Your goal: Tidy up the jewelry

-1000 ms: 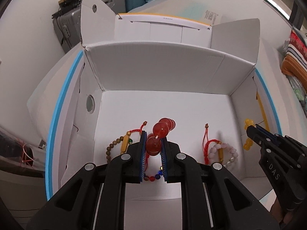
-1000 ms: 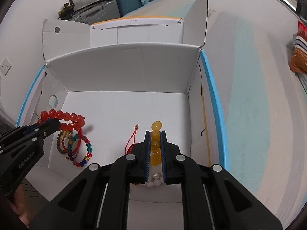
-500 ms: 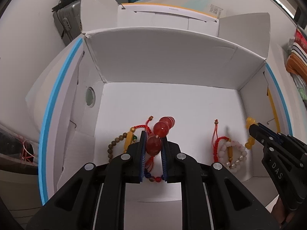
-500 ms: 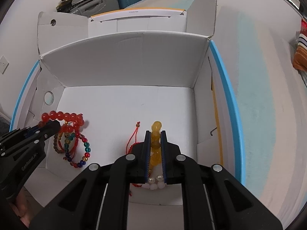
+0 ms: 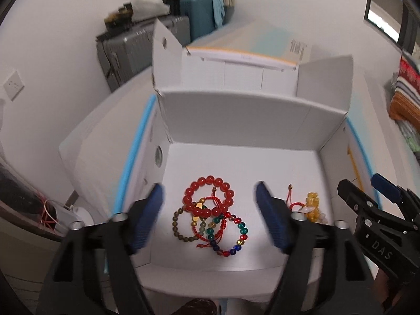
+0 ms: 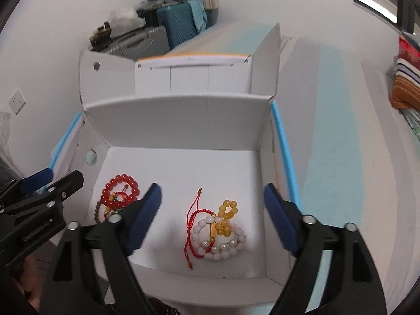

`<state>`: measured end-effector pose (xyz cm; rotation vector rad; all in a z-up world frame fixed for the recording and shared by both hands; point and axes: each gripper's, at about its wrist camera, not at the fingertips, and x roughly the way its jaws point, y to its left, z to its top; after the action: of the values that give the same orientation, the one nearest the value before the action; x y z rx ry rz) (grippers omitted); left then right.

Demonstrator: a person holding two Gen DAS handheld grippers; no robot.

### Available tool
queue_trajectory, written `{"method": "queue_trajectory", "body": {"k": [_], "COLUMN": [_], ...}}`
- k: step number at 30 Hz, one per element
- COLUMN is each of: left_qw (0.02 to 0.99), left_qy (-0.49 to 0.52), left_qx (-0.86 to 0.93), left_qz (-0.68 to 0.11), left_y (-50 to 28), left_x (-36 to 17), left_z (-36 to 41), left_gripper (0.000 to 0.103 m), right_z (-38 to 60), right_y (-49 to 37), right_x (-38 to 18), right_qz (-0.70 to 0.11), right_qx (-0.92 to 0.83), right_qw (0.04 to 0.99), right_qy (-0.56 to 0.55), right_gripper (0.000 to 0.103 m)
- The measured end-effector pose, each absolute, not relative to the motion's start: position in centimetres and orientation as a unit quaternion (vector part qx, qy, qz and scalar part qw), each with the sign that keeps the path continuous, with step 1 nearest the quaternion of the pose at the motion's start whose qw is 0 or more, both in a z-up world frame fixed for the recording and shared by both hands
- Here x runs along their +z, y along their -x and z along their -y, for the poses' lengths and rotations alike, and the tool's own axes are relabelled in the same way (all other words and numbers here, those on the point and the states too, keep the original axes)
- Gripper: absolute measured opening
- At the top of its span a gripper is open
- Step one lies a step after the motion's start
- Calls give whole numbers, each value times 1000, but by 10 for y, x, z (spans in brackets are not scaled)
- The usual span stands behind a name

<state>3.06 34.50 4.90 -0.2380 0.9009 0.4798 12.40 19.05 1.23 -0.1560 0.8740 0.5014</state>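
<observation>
With both grippers' fingers just released (nothing between), bracelets (image 5: 210,207) lie near box (image 5: 236,120) front edge.

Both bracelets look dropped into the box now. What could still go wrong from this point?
Tangling: the red bead bracelet lies on top of the brown bead bracelet and the multicoloured one, with red cord threaded through them. The yellow bead bracelet likewise rests on the pink-white one. Snagging: both the left gripper and right gripper, jaws just opened and holding nothing, hang directly over the piles, so a dip might catch a cord.
</observation>
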Motion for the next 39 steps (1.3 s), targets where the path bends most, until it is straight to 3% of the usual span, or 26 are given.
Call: {"method": "queue_trajectory", "body": {"k": [5,9,39], "left_qw": [879,883,889], "left_qy": [108,109,94], "left_qx": [238,237,199], "left_qz": [-400,-390,-402], "left_y": [-8,5,71], "left_x": [69,77,46], "left_z": [-339,-337,-297], "left_gripper": [94,97,97], "right_z": [-179,-171,-138], "right_y": [-109,-93,-16], "right_x": [29,40,19], "right_qz": [-403,-389,-393], "right_qx": [229,220,196], "right_qw": [884,893,895], "right_qy": [65,60,75], "right_gripper": [90,94,94]}}
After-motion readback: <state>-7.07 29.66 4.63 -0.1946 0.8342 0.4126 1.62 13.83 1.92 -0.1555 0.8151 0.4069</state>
